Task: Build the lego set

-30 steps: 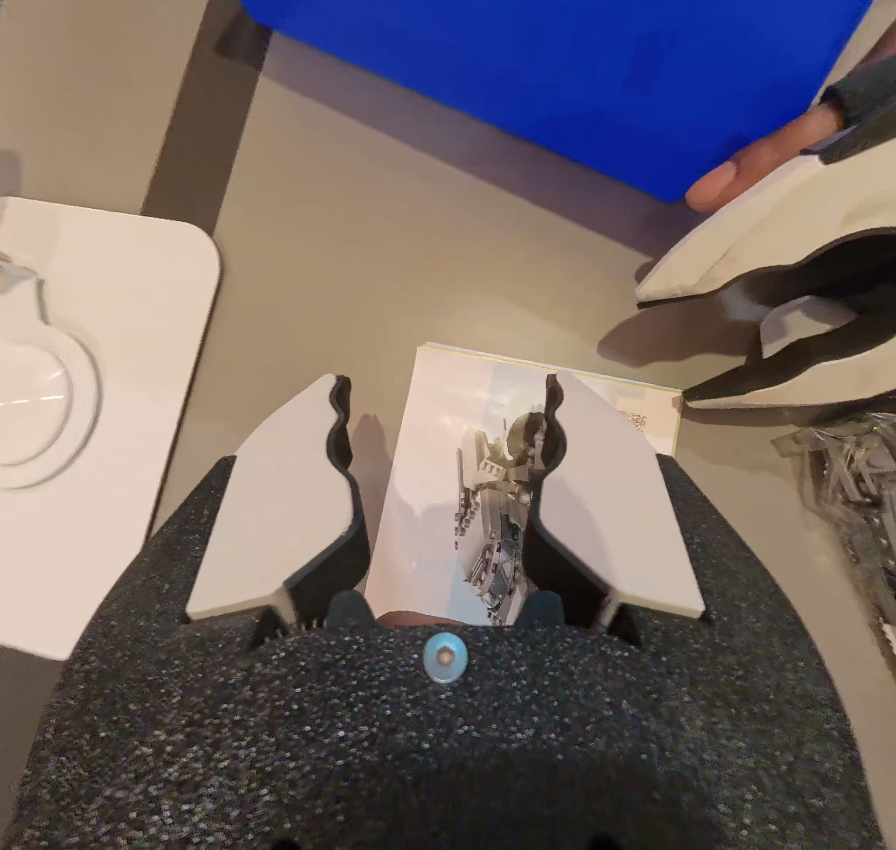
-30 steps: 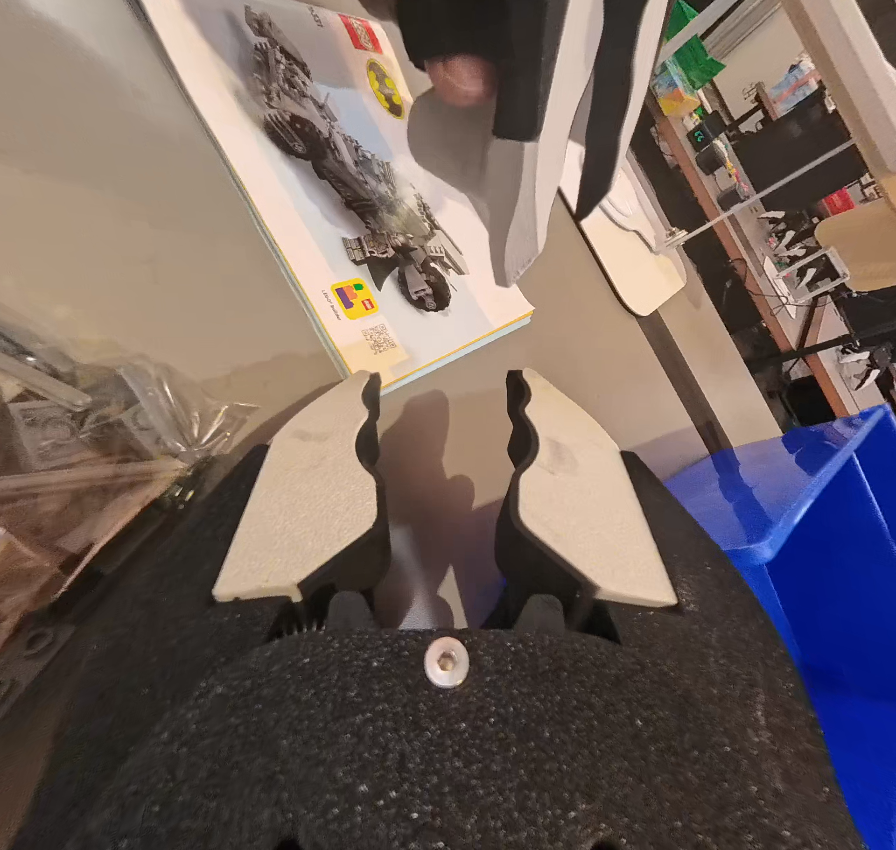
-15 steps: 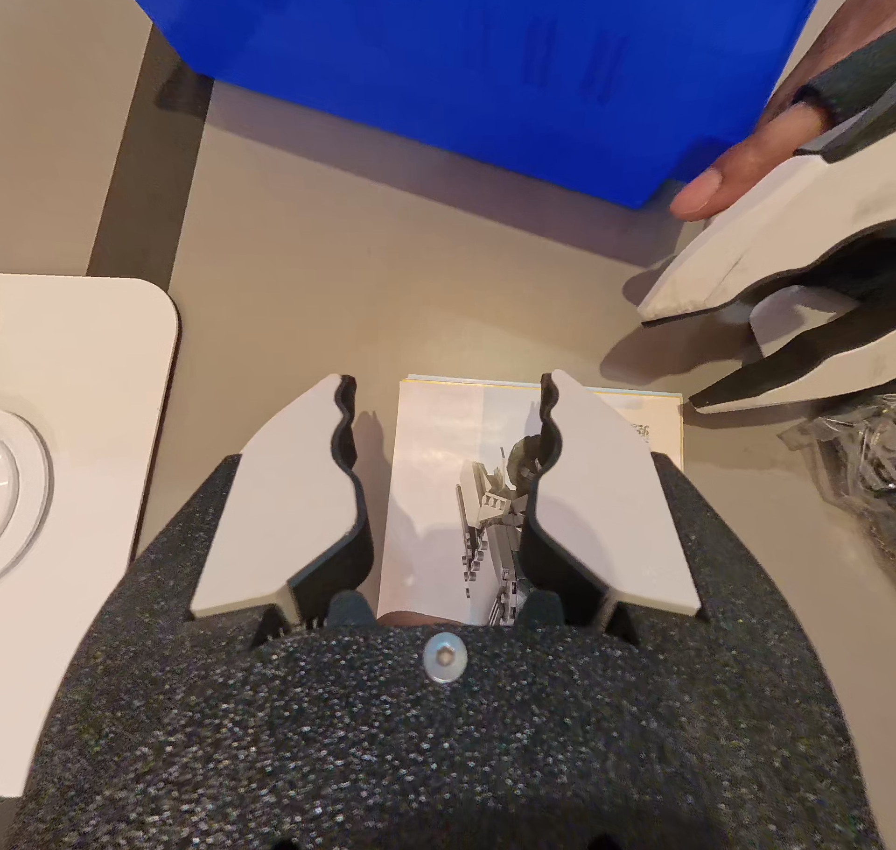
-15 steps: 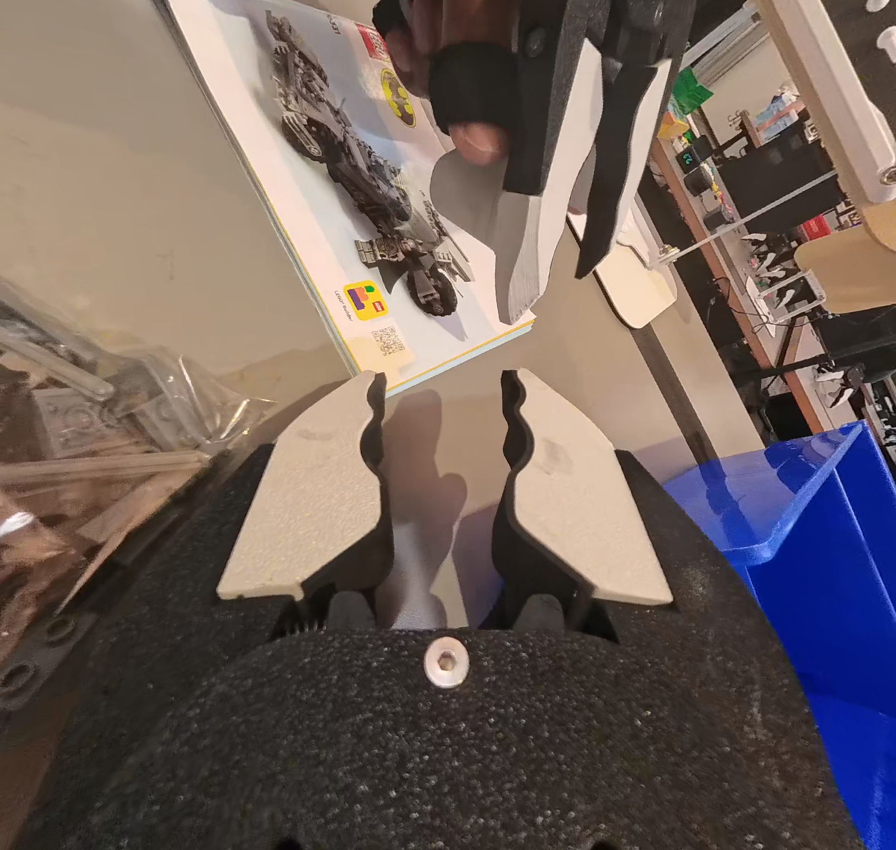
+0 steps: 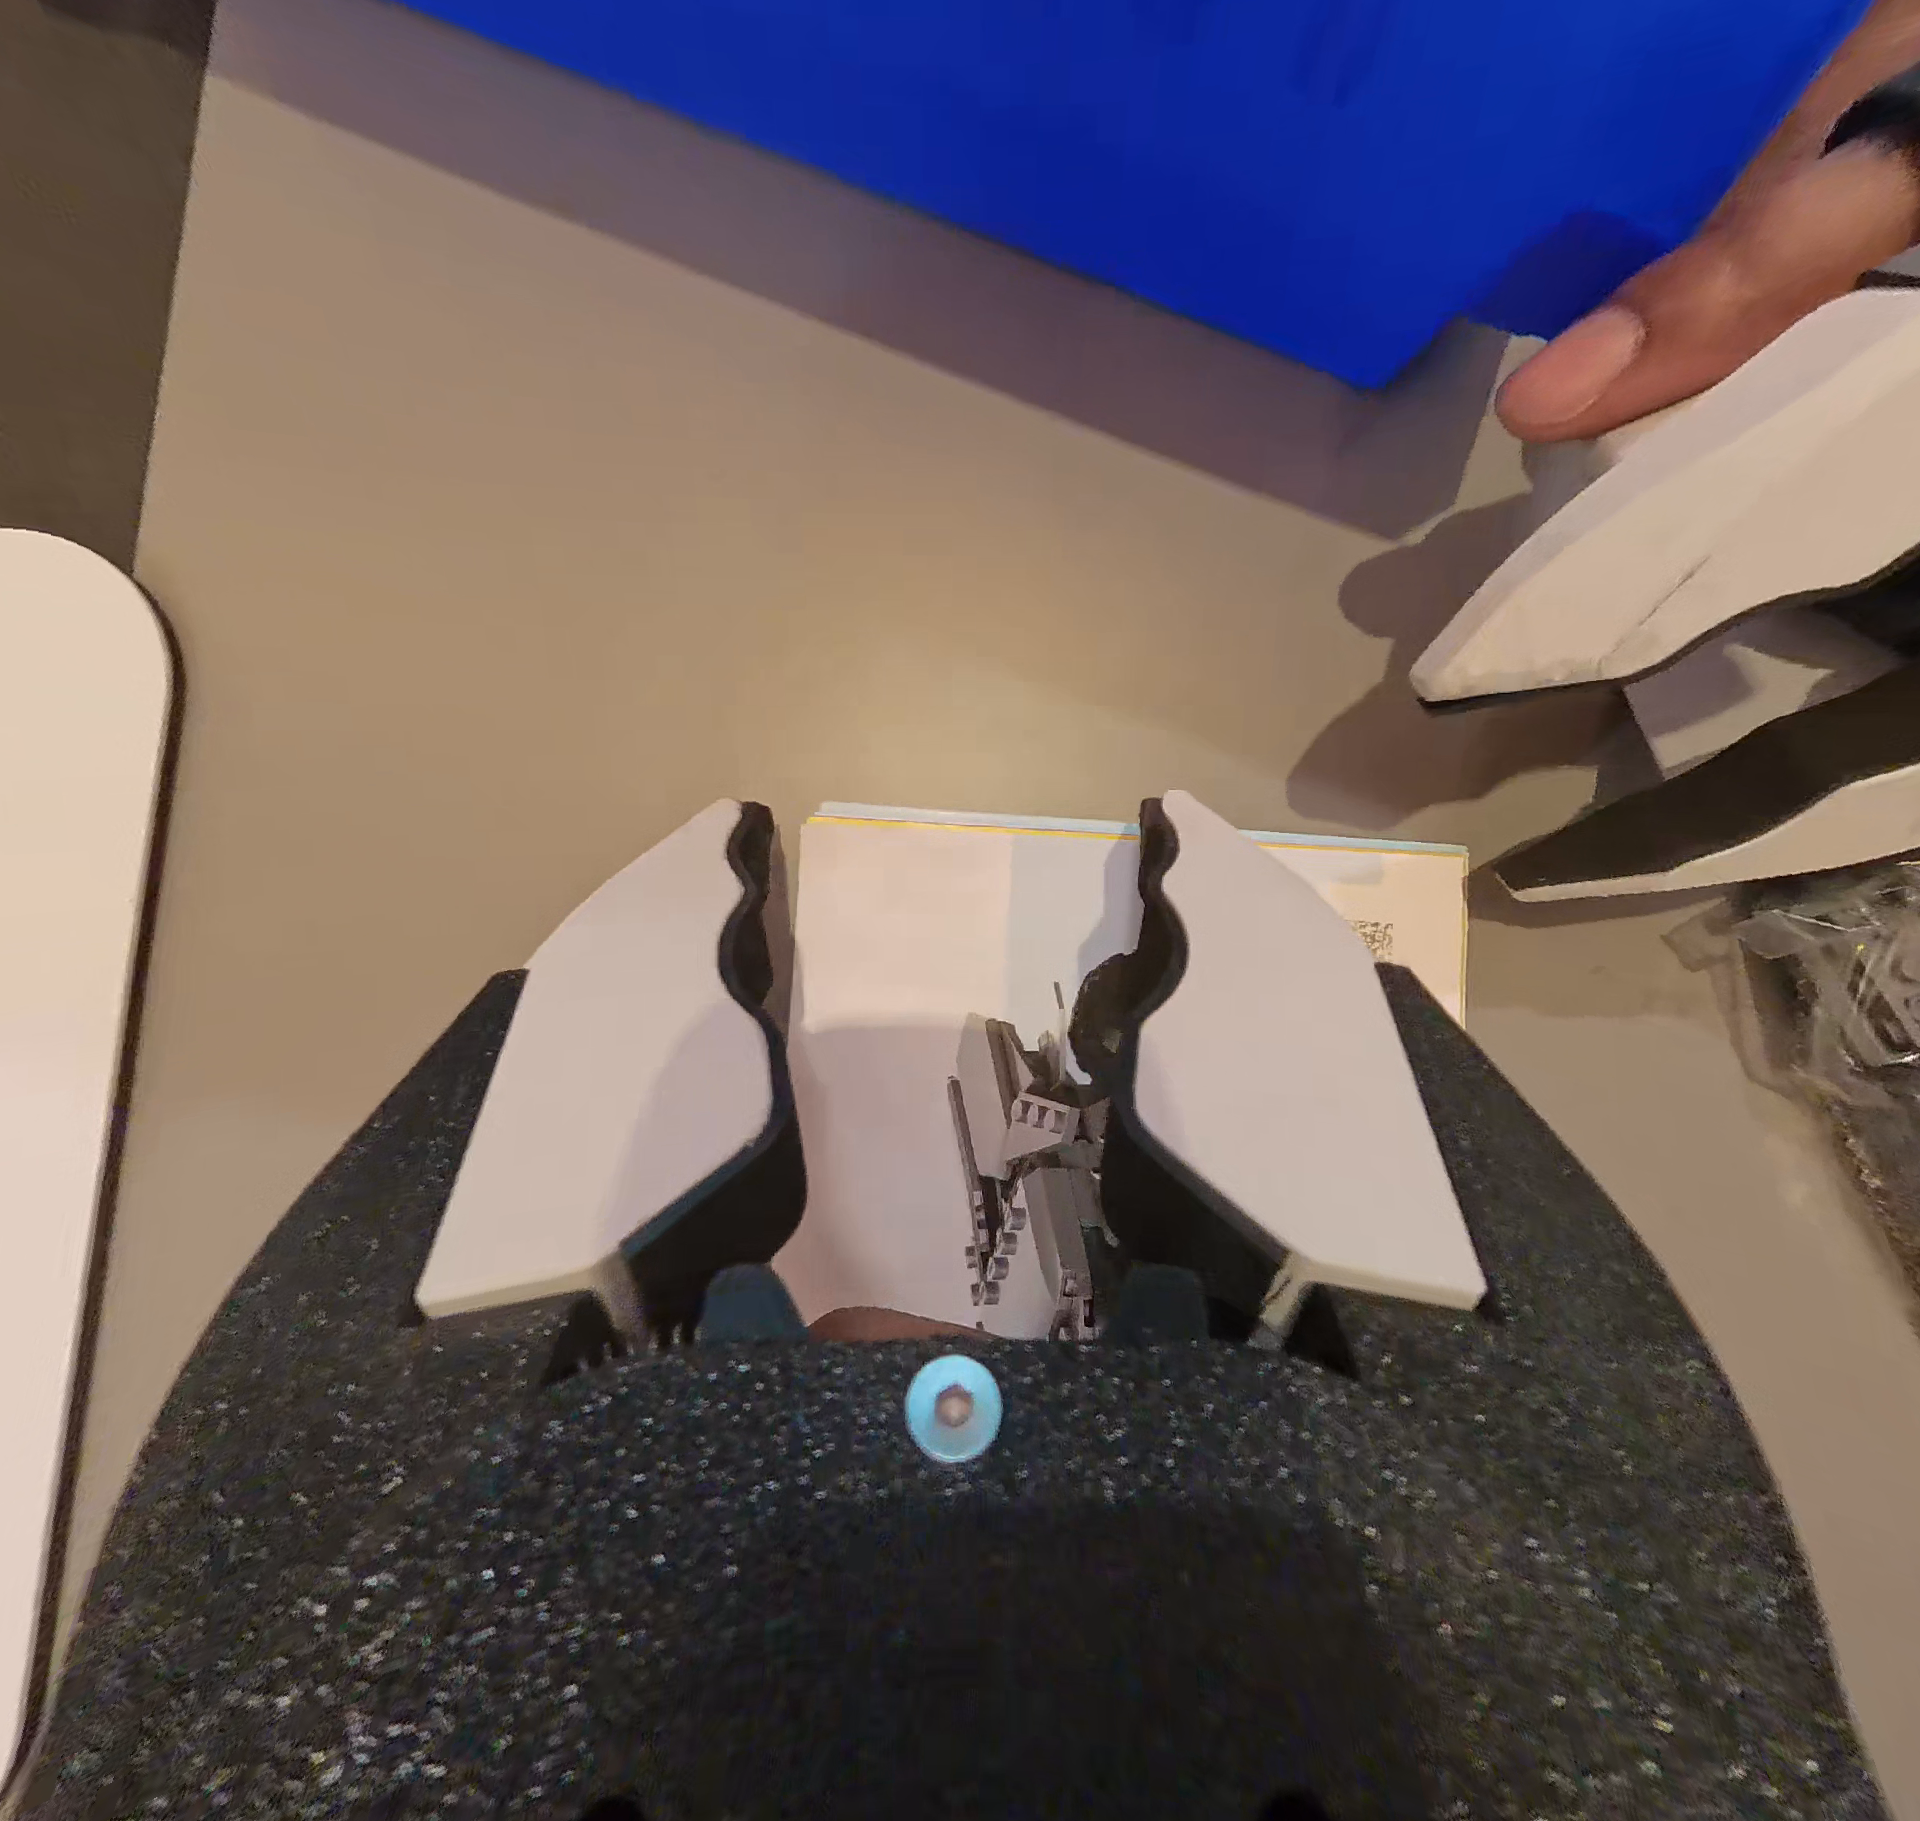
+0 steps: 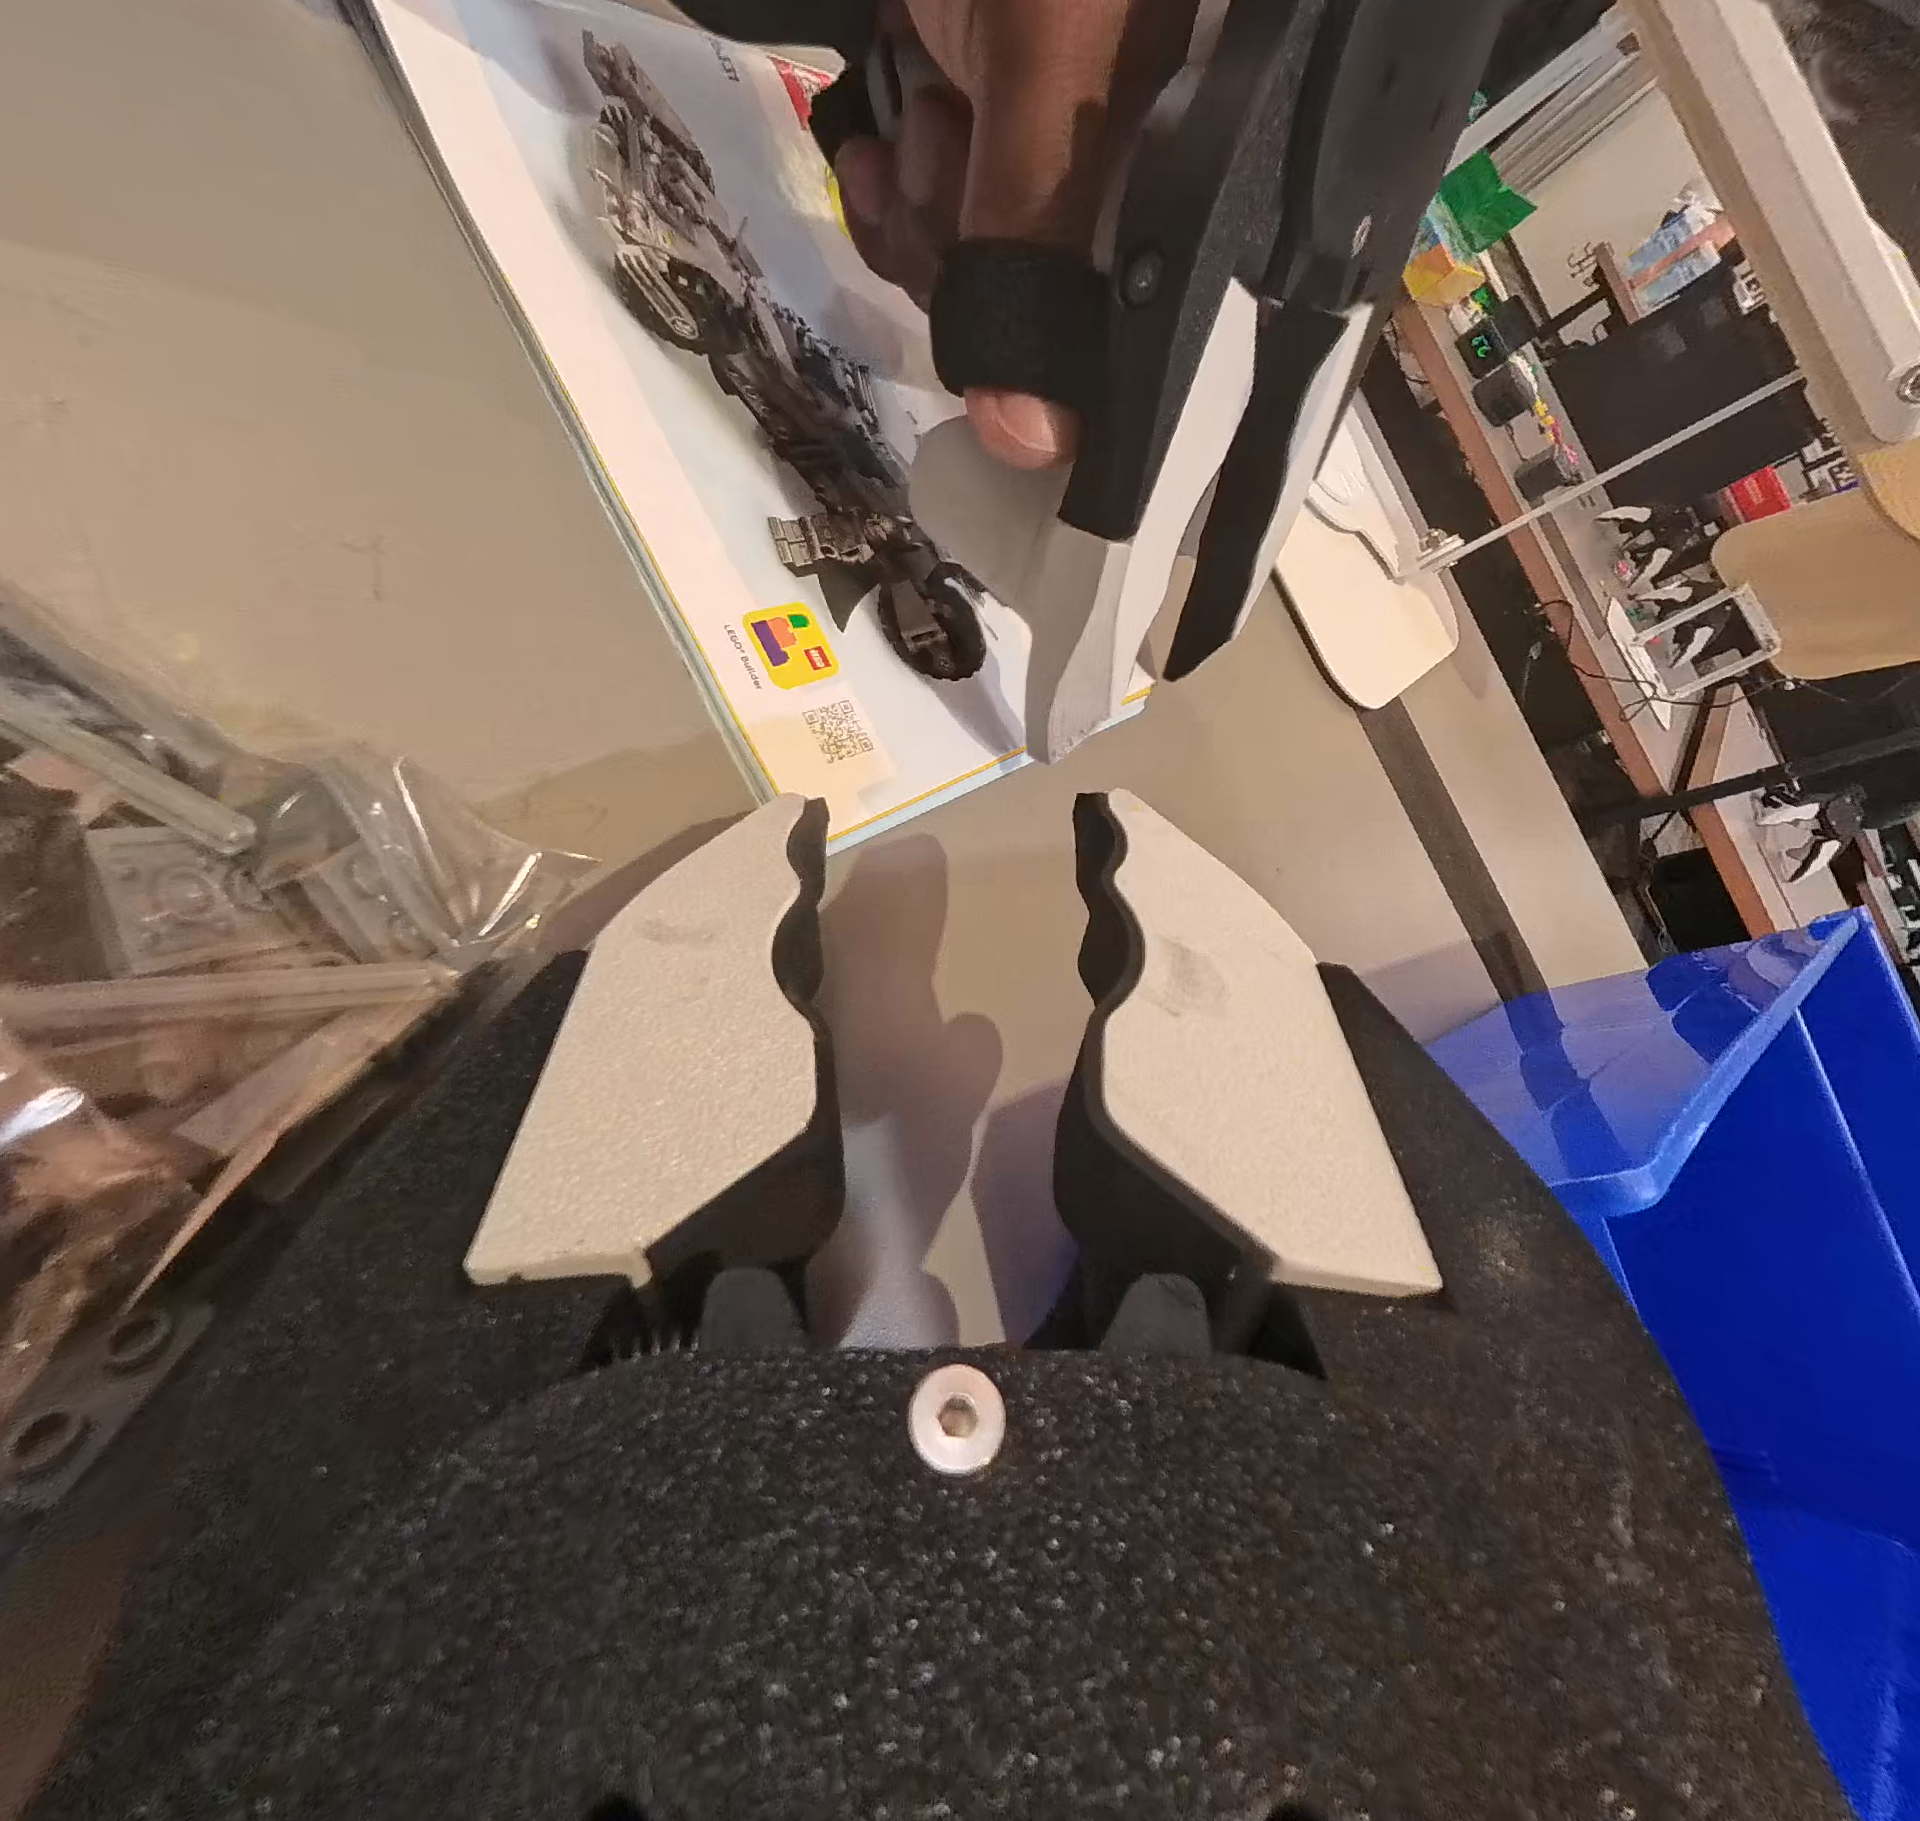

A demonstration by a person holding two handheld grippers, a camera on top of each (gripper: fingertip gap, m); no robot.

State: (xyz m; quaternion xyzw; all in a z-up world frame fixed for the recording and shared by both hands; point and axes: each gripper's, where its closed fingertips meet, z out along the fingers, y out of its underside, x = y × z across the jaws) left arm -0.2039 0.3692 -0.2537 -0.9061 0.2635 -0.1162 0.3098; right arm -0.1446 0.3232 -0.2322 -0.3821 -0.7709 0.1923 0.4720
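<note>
Between my left tongs (image 5: 956, 826) and the blue bin (image 5: 935, 88) the tabletop (image 5: 623, 545) lies bare, room enough to pass. The booklet (image 5: 935, 940) lies flat under them. My right tongs (image 5: 1475, 774) and the bag of parts (image 5: 1829, 982) crowd the right; a white board (image 5: 62, 940) borders the left.

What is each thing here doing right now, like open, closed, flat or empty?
left gripper: open, above the booklet, holding nothing.
right gripper: open, empty, over bare table beside the booklet's corner.
booklet: closed, flat on the table.
clear bag: lying down, full of grey pieces.
blue bin: upright; contents hidden.
</note>
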